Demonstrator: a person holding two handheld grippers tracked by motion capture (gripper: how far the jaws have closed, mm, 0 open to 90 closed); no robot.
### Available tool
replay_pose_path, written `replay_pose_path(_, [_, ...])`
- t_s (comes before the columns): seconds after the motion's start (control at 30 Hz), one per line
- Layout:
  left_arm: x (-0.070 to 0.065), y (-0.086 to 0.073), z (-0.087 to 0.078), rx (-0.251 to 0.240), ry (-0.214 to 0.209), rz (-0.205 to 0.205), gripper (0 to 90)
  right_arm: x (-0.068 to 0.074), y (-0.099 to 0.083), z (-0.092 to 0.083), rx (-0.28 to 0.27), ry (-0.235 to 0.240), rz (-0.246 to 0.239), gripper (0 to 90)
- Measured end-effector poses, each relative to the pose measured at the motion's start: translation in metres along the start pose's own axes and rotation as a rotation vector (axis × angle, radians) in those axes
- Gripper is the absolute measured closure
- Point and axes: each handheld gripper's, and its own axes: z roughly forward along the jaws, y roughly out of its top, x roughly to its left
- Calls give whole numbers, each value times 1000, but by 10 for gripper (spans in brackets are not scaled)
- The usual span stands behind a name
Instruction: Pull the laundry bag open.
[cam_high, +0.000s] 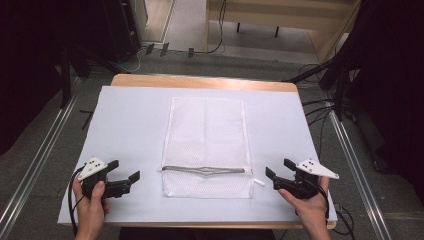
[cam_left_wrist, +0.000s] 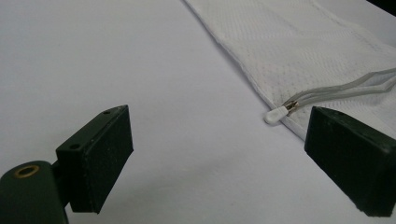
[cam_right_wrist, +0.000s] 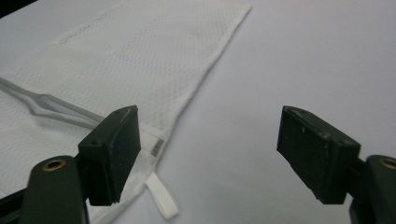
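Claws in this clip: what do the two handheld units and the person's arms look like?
Both are black pistol-style units. The left claw and right claw each have two blocky black jaws with flat pads, brass-ringed screw holes, a grey three-cornered top plate with dark dots, and a trailing black cable. Forearms are bare, no sleeves visible.

I see a wooden table (cam_high: 200, 81) in the middle of the frame, almost wholly covered by 1 white sheet (cam_high: 130, 130). Flat on that sheet, at centre, lies 1 white mesh laundry bag (cam_high: 207, 130), its grey zipper (cam_high: 205, 170) running across the lower part, slightly parted.
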Motion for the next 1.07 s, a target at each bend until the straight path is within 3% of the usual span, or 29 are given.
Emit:
replay_pose_path(0.13, [5,0,-2,-7,-22,16,15,-14,-3,-6,-2,-24,24,188])
replay_pose_path(0.33, [13,-1,-7,-15,-12,9,15,-34,-14,-16,0,-55,35,170])
replay_pose_path(0.83, [32,-4,-19,-44,17,-23,15,-61,-30,-34,0,-102,69,156])
replay_pose_path(1.07, [30,-3,-17,-37,16,-15,15,-61,-29,-33,-2,-110,71,156])
